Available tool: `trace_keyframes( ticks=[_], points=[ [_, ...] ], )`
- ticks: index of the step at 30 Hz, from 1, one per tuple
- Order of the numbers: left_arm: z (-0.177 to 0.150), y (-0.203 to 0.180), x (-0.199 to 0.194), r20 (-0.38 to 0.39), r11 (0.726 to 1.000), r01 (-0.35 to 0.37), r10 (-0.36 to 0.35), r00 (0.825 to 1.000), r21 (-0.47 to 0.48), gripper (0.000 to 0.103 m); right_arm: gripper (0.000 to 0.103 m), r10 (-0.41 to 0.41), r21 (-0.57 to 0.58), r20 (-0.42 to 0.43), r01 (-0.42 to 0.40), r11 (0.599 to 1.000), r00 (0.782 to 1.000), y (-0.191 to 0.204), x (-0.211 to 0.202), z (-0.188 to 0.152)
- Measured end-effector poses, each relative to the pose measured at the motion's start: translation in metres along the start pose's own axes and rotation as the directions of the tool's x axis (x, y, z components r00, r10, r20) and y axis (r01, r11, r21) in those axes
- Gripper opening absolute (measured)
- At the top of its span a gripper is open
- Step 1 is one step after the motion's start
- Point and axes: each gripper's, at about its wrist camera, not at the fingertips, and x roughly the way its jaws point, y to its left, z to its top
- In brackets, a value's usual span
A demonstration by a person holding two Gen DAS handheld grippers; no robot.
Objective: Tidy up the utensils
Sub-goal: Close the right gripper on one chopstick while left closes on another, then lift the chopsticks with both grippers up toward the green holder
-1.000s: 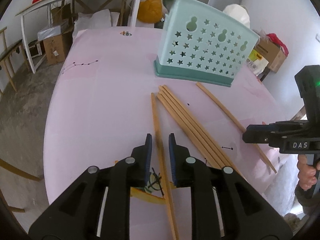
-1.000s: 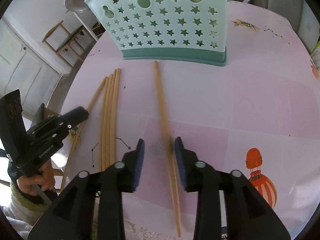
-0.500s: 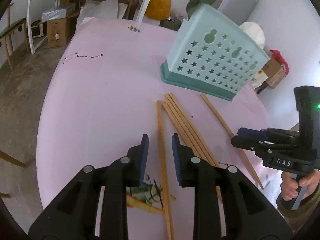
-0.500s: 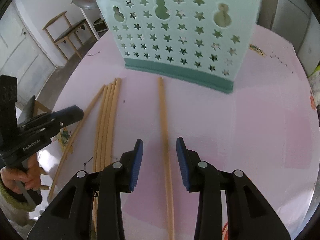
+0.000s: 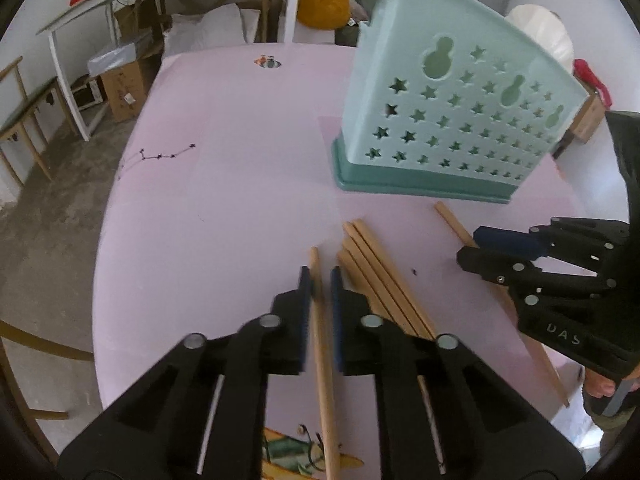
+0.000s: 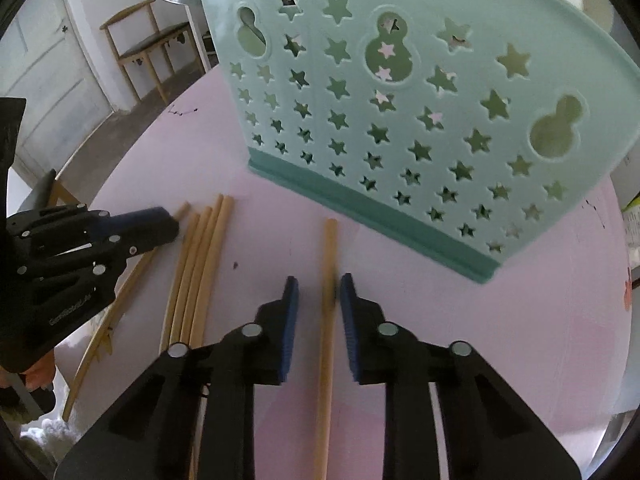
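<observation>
Both grippers had slid nearer the holder at twelve o'clock, left jaws clamped on one chopstick, right jaws closing around another.

A: Left gripper?
B: Angled down toward 12 o'clock, jaws nearly together.
A: Right gripper?
B: Also pitched down toward 12 o'clock, jaws closing, pads not yet pressing

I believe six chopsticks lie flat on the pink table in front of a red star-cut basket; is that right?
Not quite: the basket is mint green, not red, as the right wrist view shows. The rest holds: six chopsticks lie flat on the pink table, four of them bundled and two lying singly.
</observation>
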Motion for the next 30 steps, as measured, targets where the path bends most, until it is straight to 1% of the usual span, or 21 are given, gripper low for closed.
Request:
trace_keyframes(
  ticks=[1,2,5,9,11,14,18,20,22,23,27,30],
  points=[
    [0.000,0.002,0.000,0.003,1.000,0.007,-0.006,1.000,-0.015,0.004,0.010,0.002,0.002,0.002,-0.002,1.000,1.000,0.000,0.002,0.003],
    [0.002,0.002,0.001,0.004,0.999,0.012,-0.011,1.000,-0.030,0.004,0.007,0.008,0.005,0.003,-0.008,1.000,1.000,0.001,0.003,0.004],
    [0.002,0.008,-0.001,0.010,0.998,0.025,-0.025,1.000,-0.060,0.004,0.007,-0.001,0.014,0.010,0.001,1.000,1.000,-0.001,0.006,0.010],
    [0.002,0.014,-0.008,0.039,0.994,0.044,-0.040,0.998,-0.095,0.004,0.007,0.017,0.045,0.082,-0.021,0.999,0.996,-0.012,-0.010,0.018],
    [0.005,0.016,-0.019,0.073,0.993,0.059,-0.051,0.996,-0.106,0.004,0.007,0.023,0.061,0.105,-0.029,0.998,0.994,-0.017,-0.019,0.019],
    [0.008,0.019,-0.043,0.142,0.987,0.096,-0.077,0.987,-0.127,0.004,0.007,0.018,0.070,0.152,-0.029,0.997,0.988,-0.020,-0.039,0.022],
    [0.006,0.024,-0.085,0.240,0.977,0.159,-0.122,0.963,-0.141,0.004,0.007,0.016,0.086,0.231,-0.036,0.996,0.973,-0.021,-0.075,0.021],
    [0.003,0.024,-0.109,0.287,0.973,0.187,-0.143,0.947,-0.133,0.004,0.007,0.013,0.097,0.271,-0.041,0.994,0.962,-0.021,-0.093,0.019],
    [0.001,0.023,-0.127,0.325,0.971,0.205,-0.155,0.933,-0.125,0.004,0.007,0.012,0.110,0.319,-0.050,0.993,0.948,-0.021,-0.113,0.017],
    [0.001,0.024,-0.137,0.343,0.970,0.213,-0.161,0.925,-0.120,0.004,0.007,0.010,0.116,0.348,-0.054,0.992,0.938,-0.021,-0.129,0.009],
    [-0.004,0.026,-0.180,0.427,0.963,0.249,-0.183,0.886,-0.105,0.004,0.007,0.011,0.131,0.423,-0.073,0.989,0.906,-0.021,-0.166,0.004],
    [-0.004,0.027,-0.204,0.472,0.960,0.262,-0.189,0.861,-0.094,0.004,0.007,0.013,0.136,0.470,-0.087,0.987,0.882,-0.021,-0.189,-0.002]
  ],
)
